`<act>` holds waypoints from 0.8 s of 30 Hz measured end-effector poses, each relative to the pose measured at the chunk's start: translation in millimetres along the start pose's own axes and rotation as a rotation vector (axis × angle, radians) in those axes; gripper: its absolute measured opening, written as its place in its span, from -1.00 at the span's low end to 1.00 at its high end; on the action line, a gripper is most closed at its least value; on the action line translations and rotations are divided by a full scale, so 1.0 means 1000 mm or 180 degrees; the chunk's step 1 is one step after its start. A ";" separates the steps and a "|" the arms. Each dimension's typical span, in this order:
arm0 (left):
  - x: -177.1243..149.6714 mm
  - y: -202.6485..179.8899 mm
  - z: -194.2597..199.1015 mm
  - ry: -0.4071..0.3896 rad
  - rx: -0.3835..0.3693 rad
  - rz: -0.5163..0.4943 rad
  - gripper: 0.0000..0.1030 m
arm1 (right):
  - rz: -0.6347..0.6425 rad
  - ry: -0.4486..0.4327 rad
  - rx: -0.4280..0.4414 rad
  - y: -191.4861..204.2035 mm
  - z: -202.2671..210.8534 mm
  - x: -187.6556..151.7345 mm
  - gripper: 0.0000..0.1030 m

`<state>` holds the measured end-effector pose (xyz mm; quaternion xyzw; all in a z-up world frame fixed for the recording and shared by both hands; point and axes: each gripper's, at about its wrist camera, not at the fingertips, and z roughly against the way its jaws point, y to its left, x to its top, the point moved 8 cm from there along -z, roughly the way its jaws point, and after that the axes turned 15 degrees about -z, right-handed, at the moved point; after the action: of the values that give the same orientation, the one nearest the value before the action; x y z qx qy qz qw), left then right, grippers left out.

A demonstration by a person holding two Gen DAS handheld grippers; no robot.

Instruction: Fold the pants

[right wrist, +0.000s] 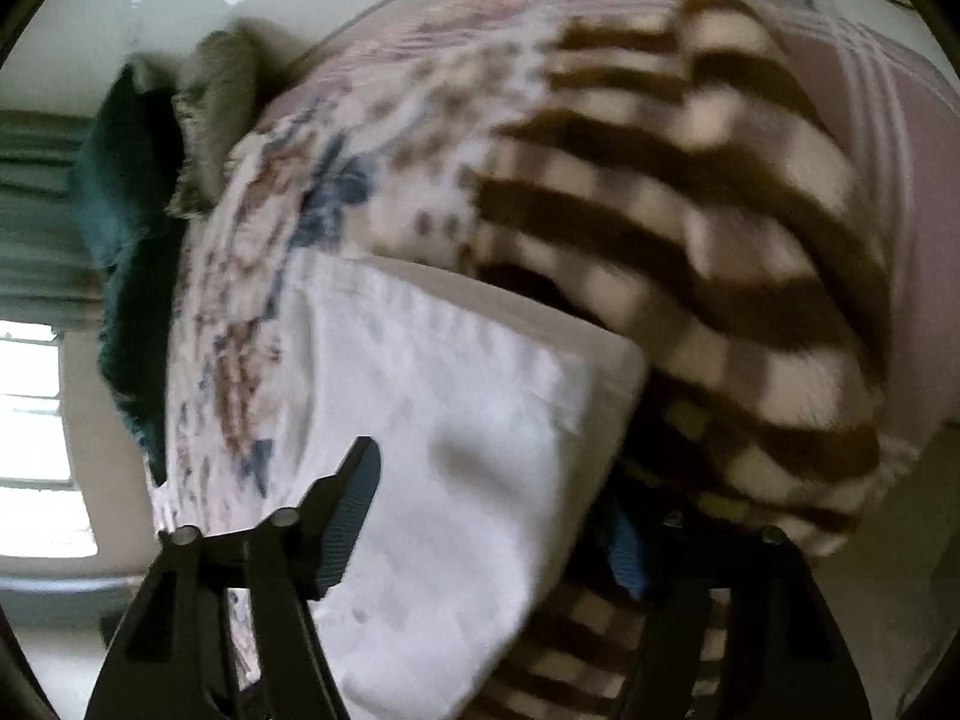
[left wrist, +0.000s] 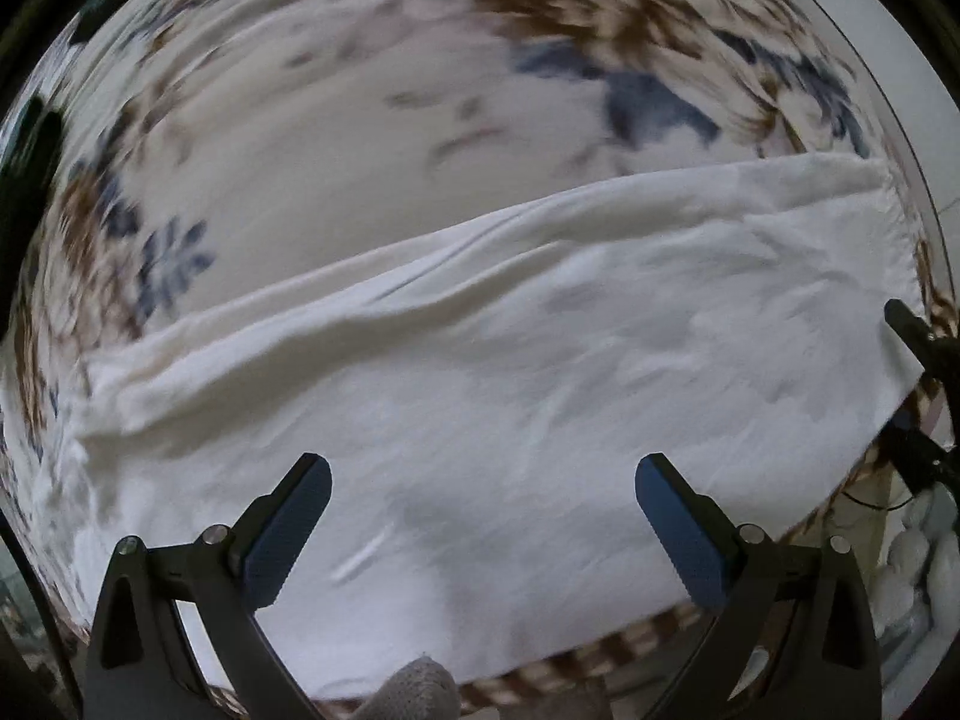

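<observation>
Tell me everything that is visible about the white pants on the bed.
The white pants are plain, of thin woven-looking cloth, lightly wrinkled. They lie flat on the flowered bedspread as a long band, with a raised fold or seam along the far edge. One end lies beside a brown checked blanket. The left gripper hangs open above them, holding nothing. The right gripper straddles the edge of that end; its pads do not visibly press the cloth.

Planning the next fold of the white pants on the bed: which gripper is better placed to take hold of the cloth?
Probably the right gripper: an edge of the white pants lies between its open jaws. The left gripper hovers open above the flat middle of the cloth, with no edge between its fingers.
</observation>
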<state>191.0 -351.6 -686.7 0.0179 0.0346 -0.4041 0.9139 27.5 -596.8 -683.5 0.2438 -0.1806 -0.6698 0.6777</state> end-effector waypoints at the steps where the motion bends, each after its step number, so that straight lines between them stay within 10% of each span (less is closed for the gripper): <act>1: 0.004 -0.003 -0.004 0.0022 0.0018 -0.0011 1.00 | 0.0061 0.0014 0.0072 0.006 -0.001 -0.002 0.05; 9: 0.042 -0.047 -0.033 0.0201 0.0060 0.0075 1.00 | 0.0639 0.0294 0.0187 0.033 0.008 -0.022 -0.17; 16: 0.058 -0.049 -0.055 0.0293 0.0031 0.0123 1.00 | -0.0283 0.0490 0.0596 0.007 -0.020 0.011 -0.14; 24: 0.059 -0.045 -0.075 0.0297 -0.0097 0.0196 1.00 | -0.0299 0.0638 0.0910 0.024 -0.047 0.016 -0.13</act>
<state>193.5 -421.3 -766.5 0.0239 0.0827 -0.3740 0.9234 74.2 -609.4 -709.4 0.4113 -0.1939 -0.6406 0.6188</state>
